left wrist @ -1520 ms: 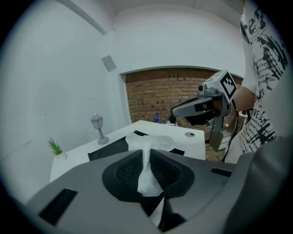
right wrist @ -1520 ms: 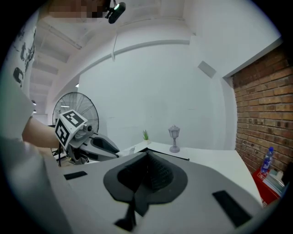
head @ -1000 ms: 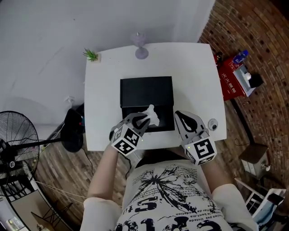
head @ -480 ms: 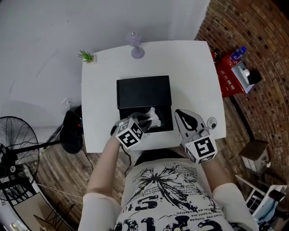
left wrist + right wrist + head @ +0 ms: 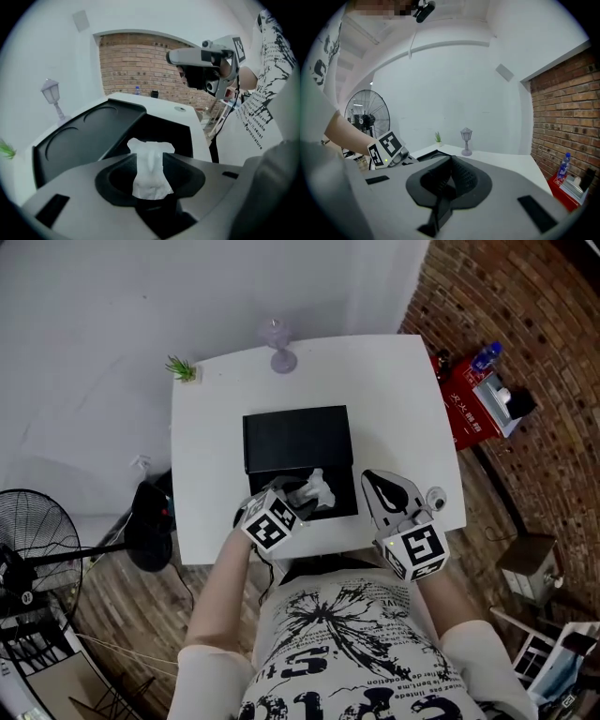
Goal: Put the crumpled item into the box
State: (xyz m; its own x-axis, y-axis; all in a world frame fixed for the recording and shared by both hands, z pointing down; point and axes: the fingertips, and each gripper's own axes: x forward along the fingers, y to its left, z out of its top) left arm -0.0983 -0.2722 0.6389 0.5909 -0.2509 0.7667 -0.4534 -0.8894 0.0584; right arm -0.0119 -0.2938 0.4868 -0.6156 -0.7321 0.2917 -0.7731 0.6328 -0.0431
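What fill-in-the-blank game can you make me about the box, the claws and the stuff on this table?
1. The crumpled paper between the jaws of the left claw is coloured ___.
2. The box under it is coloured ___.
3. The right claw is shut and holds ___.
4. At the far left corner of the table stands a small green ___.

Missing words: white; black; nothing; plant.

Note: the left claw's jaws are opening right now, with the paper between them.

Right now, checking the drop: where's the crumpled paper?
Head view, centre: the crumpled paper sits between the opening jaws of the left hand-held gripper, above the near half of the open black box.
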